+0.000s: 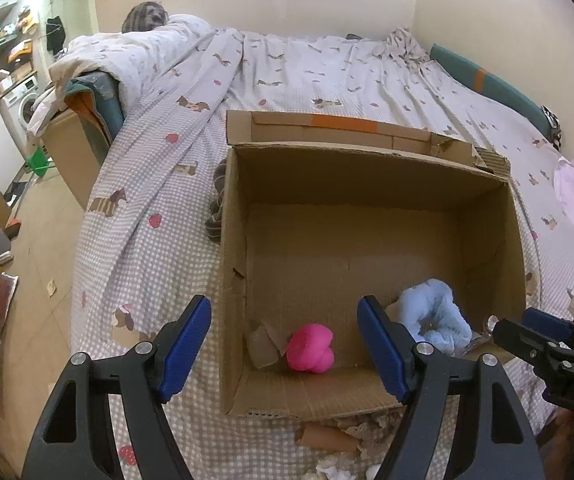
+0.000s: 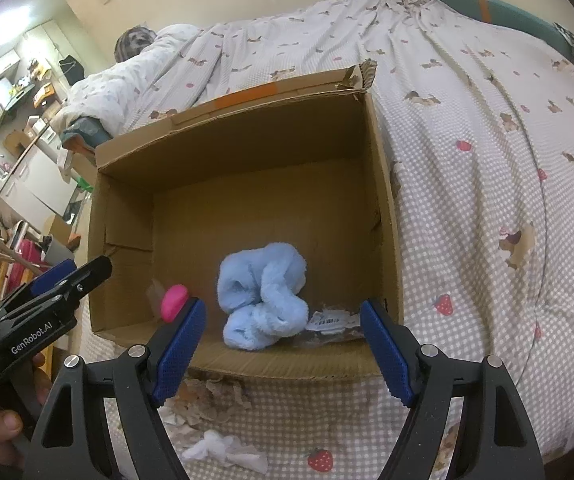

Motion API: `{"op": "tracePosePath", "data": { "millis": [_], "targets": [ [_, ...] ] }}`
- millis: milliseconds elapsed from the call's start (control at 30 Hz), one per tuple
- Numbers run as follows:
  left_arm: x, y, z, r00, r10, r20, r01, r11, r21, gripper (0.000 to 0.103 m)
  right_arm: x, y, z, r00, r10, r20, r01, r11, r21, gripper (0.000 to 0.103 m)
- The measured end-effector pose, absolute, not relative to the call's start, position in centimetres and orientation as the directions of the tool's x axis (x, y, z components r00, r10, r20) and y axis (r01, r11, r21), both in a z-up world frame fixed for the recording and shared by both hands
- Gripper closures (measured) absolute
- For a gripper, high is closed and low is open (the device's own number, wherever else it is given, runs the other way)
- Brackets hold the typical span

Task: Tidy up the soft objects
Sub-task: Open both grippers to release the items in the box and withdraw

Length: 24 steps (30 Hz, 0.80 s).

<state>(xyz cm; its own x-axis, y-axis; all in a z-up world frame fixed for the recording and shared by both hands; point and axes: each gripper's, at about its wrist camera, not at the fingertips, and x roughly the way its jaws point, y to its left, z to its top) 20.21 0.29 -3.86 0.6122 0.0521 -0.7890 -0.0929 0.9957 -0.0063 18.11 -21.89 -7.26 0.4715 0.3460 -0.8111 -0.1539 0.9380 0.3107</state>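
In the left wrist view, the left gripper (image 1: 285, 350) is hovering wide open and empty over the near left corner of the cardboard box (image 1: 367, 168). A pink heart-shaped toy (image 1: 311, 347) is lying inside by the near wall, and a blue fluffy cloth (image 1: 435, 316), partly hidden behind one finger, is sitting to its right. The right gripper (image 1: 543, 328) is cut off at the edge.

In the right wrist view, the right gripper (image 2: 283, 344) is also gaping with nothing between its fingers. The cloth is lying bunched near the box's near wall; the far half of the floor is staying bare. The toy is half hidden.
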Motion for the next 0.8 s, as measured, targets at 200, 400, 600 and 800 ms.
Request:
{"op": "tracePosePath", "data": {
  "millis": [200,400,600,800],
  "targets": [
    [19.0,1.2,-3.0,0.617,0.07,-0.784,-0.116,0.993,-0.002,0.03,17.6,-21.7,-6.9,0.477,0.353,-0.805,-0.162,0.935,0.314,0.019],
    [17.4,2.2,-2.5,0.611,0.061,-0.789,-0.139,0.99,-0.031,0.03,17.1,-21.8,-6.4,0.483,0.361,-0.798,-0.167,0.932,0.321,0.019],
    [15.9,1.7,-2.4,0.608,0.071,-0.791,-0.125,0.992,-0.007,0.03,16.2,-22.3,-5.8,0.49,0.364,-0.792,-0.165,0.931,0.326,0.019],
    [14.4,1.1,-2.4,0.604,0.074,-0.793,-0.109,0.994,0.009,0.03,15.1,-22.6,-5.2,0.498,0.366,-0.786,-0.174,0.93,0.323,0.019]
  ]
}}
